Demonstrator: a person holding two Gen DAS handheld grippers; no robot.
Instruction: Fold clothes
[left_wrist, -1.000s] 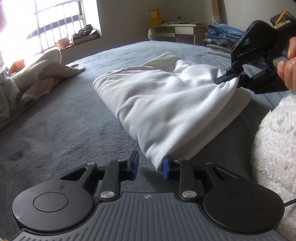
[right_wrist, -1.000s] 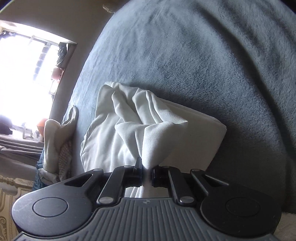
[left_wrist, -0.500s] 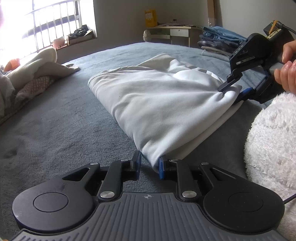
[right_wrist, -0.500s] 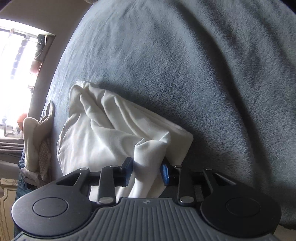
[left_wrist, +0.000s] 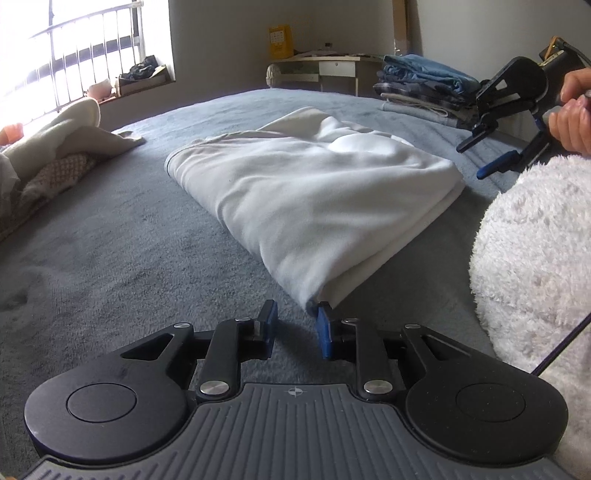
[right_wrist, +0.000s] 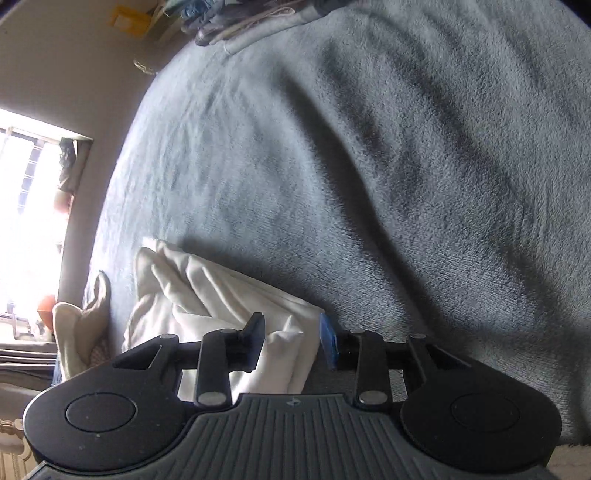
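A white garment (left_wrist: 314, 192), folded into a long rectangle, lies flat on the grey blanket of the bed (left_wrist: 129, 258). My left gripper (left_wrist: 293, 314) sits low at its near corner with jaws opening. The corner's tip lies just past the right pad (left_wrist: 325, 332), and nothing is between the pads. My right gripper (left_wrist: 471, 161), held by a hand (left_wrist: 569, 122), hangs open above the bed to the right of the garment, clear of it. In the right wrist view the right gripper (right_wrist: 291, 325) is open, and the garment (right_wrist: 207, 295) shows below and behind its fingers.
A stack of folded clothes (left_wrist: 424, 85) stands at the bed's far right edge, before a small desk (left_wrist: 321, 68). A heap of beige clothes (left_wrist: 55, 147) lies at the left near the window. A white fluffy sleeve (left_wrist: 535, 258) fills the near right.
My right gripper has opened, let go of the garment's far corner and drawn away to the right. The raised cloth has settled flat. My left gripper's jaws have widened and the near corner lies outside them.
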